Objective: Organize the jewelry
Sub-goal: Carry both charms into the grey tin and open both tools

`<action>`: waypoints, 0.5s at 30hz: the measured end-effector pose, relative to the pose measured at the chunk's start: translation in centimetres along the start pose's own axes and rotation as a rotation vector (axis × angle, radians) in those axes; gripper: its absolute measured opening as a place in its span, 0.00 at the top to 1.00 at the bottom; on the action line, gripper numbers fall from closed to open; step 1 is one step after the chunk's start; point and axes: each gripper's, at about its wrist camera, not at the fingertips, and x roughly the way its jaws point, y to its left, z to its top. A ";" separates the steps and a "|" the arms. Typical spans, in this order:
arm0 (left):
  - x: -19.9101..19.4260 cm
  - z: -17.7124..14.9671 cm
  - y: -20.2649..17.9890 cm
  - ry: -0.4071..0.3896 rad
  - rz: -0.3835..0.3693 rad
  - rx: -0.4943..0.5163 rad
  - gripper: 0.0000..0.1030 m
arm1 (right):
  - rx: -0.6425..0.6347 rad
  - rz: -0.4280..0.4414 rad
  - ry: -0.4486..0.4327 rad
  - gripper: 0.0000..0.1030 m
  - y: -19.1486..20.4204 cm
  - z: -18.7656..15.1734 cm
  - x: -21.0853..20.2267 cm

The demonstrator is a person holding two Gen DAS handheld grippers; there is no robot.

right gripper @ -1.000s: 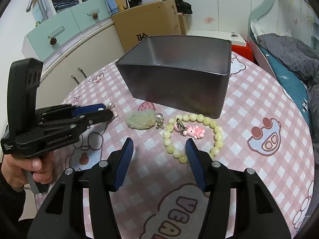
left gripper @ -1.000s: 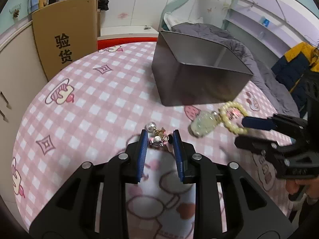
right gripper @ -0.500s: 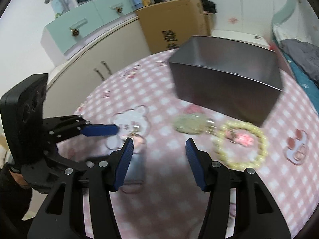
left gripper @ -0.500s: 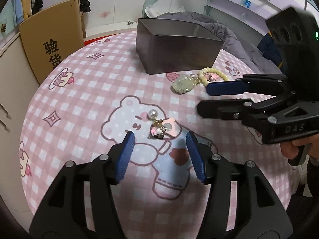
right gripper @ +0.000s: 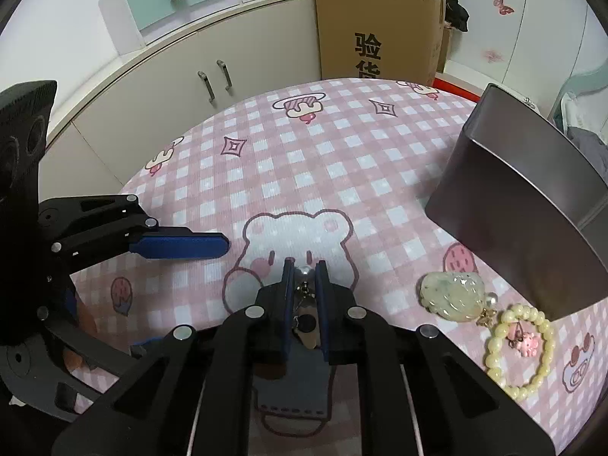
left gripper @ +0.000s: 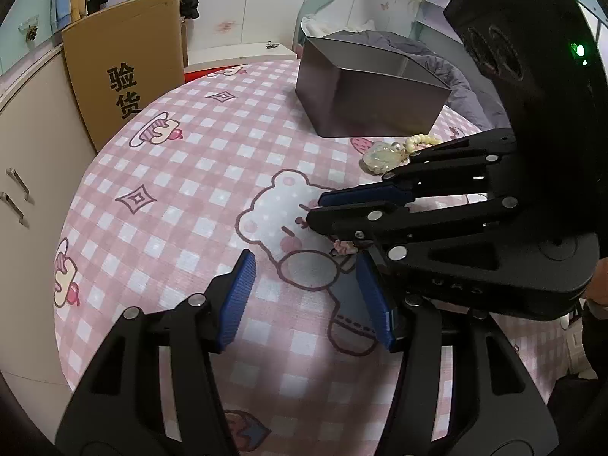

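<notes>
**Ana:** Left gripper (left gripper: 304, 300) first: how do its blue pads stand?

**Ben:** Spread about halfway, nothing between them. Only the pink checked tablecloth (left gripper: 182, 174) with its printed bear shows in the gap. In the right wrist view that gripper (right gripper: 228, 245) comes in from the left edge, one blue pad lying just above the cloth.

**Ana:** And the right gripper (right gripper: 304, 269)?

**Ben:** Its pads are pressed together on a pearl charm (right gripper: 305, 271). The pearl sits right at the fingertips, with a small metal link and a dark disc hanging behind it between the pads. From the left wrist view the right gripper (left gripper: 315, 211) crosses in front of the left one, and a bit of pink trinket (left gripper: 344, 247) peeks out beneath it; I can't tell what that bit is attached to.

**Ana:** What lies further right?

**Ben:** A pale green jade-like pendant (right gripper: 452, 296) lies flat on the cloth, just in front of the grey metal box (right gripper: 505, 228). Right of the pendant is a cream bead bracelet (right gripper: 518, 349) with a pink charm inside its loop; a small pearl and gold link sit between pendant and bracelet. Both are well apart from the right gripper.

**Ana:** Behind the table?

**Ben:** A cardboard box (right gripper: 376, 26) with printed characters stands against the cabinets (right gripper: 212, 87).
</notes>
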 end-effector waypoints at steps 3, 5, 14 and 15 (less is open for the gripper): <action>0.0 0.1 -0.2 -0.003 0.000 0.004 0.46 | 0.128 0.139 -0.111 0.91 -2.1 -0.6 -2.5; 0.2 0.4 -0.4 -0.004 -0.006 0.007 0.46 | 0.194 0.172 -0.146 0.91 -3.4 -1.2 -3.7; 2.1 1.9 -3.0 -0.006 -0.041 0.070 0.46 | 0.362 0.234 -0.218 0.91 -6.7 -4.4 -7.1; 2.7 2.1 -3.4 0.006 -0.026 0.088 0.46 | 0.367 0.230 -0.219 0.91 -6.8 -4.5 -7.3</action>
